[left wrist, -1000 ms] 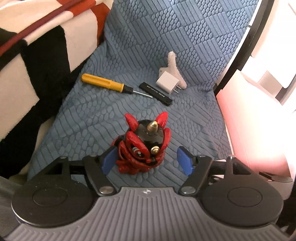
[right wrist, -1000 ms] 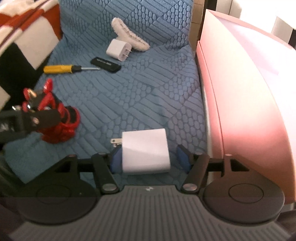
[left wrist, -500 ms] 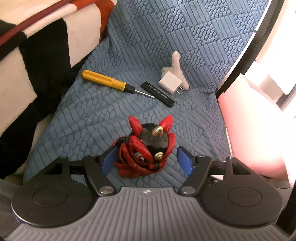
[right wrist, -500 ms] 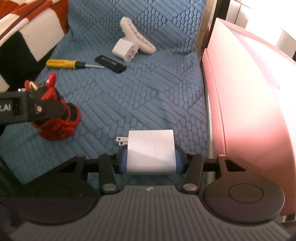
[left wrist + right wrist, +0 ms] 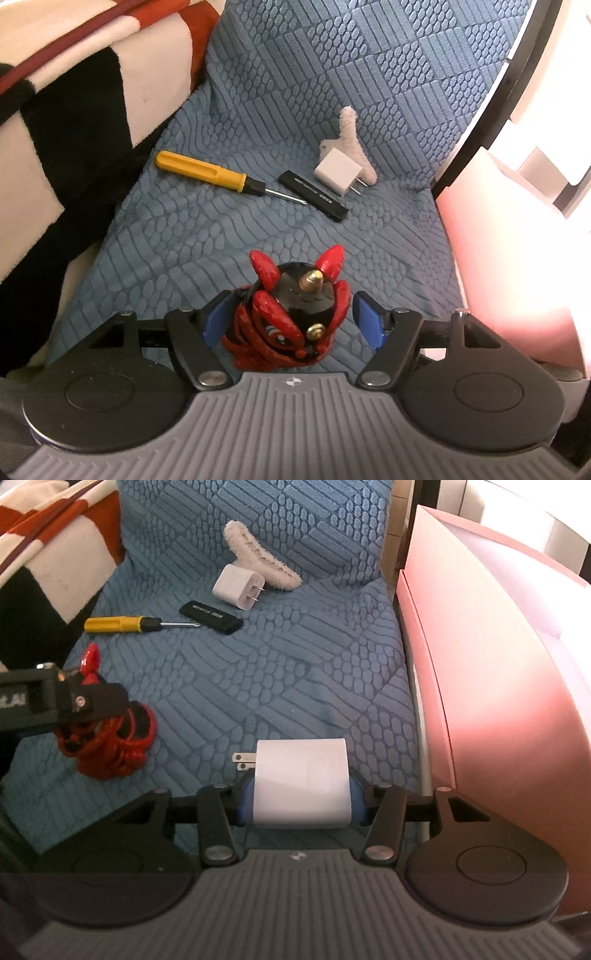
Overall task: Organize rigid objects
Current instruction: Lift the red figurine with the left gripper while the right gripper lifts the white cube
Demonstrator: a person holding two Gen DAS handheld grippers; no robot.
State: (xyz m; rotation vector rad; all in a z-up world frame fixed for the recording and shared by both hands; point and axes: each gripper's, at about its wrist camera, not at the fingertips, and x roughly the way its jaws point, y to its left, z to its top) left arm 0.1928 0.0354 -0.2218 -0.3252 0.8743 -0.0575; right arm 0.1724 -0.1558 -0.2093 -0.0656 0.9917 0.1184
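A red and black horned figurine [image 5: 291,317] stands on the blue quilted cover between the fingers of my left gripper [image 5: 291,321]. The left pad touches it and the right pad stands a little off, so the gripper is open. The figurine also shows in the right wrist view [image 5: 110,738], partly hidden by the left gripper. My right gripper [image 5: 301,797] is shut on a large white charger block [image 5: 301,782] with its prongs pointing left, held just above the cover.
Farther back lie a yellow-handled screwdriver [image 5: 207,173], a black USB stick [image 5: 314,197], a small white charger [image 5: 338,177] and a white fuzzy piece [image 5: 351,140]. A pink box [image 5: 480,664] stands along the right edge. A striped blanket [image 5: 74,92] is at the left.
My right gripper closed on the large white charger and lifted it slightly. My left gripper moved forward around the figurine, its fingers narrowing a little.
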